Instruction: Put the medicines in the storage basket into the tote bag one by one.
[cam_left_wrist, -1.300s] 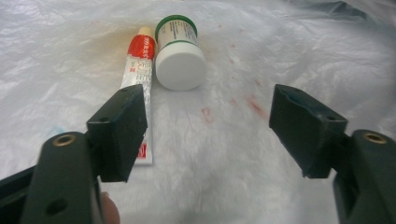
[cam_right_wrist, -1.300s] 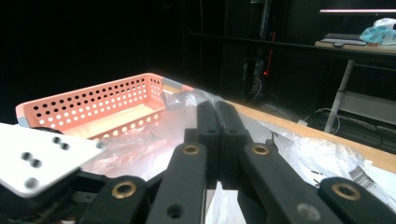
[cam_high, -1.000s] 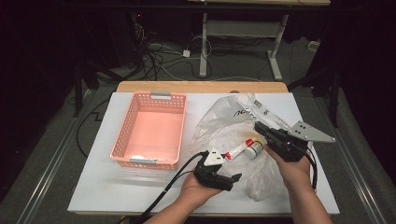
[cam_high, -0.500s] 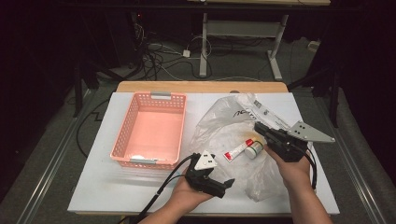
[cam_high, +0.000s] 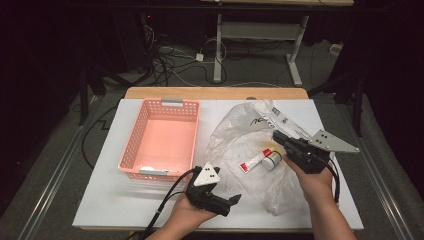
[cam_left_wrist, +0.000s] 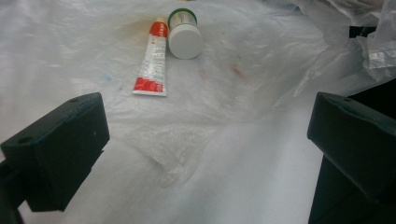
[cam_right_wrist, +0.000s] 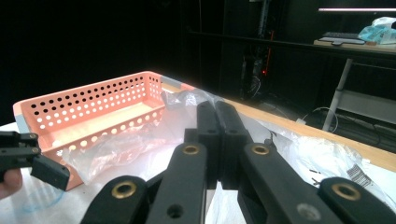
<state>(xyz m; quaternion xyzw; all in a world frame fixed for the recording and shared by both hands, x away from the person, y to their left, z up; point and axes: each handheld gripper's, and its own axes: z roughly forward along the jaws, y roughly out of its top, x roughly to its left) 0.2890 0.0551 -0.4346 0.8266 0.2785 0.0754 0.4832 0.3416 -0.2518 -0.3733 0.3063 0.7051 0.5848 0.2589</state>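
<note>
A clear plastic bag (cam_high: 235, 137) lies on the white table, right of the pink basket (cam_high: 131, 145). A red-and-white tube (cam_high: 254, 161) and a small white-capped jar (cam_high: 272, 161) lie side by side in it, seen closer as the tube (cam_left_wrist: 152, 60) and jar (cam_left_wrist: 184, 35). My right gripper (cam_high: 276, 135) is shut on the bag's upper layer and holds it raised; its jaws (cam_right_wrist: 215, 108) press together. My left gripper (cam_high: 231, 205) sits near the front edge, pointing at the bag. Its jaws have just been opening, and the left gripper (cam_left_wrist: 205, 116) now stands open with nothing between its pads.
The perforated basket (cam_right_wrist: 93, 100) holds nothing but a small pale scrap. A printed label (cam_high: 272, 117) lies at the bag's far end. The table's wooden back edge (cam_high: 215, 93) faces cables and desk legs on a dark floor. My left gripper's jaw (cam_right_wrist: 28, 158) is near the basket's corner.
My left gripper has drawn back from the bag, leftward and toward the front edge, and its jaws have spread wider. The right gripper, bag, tube and jar have stayed put.
</note>
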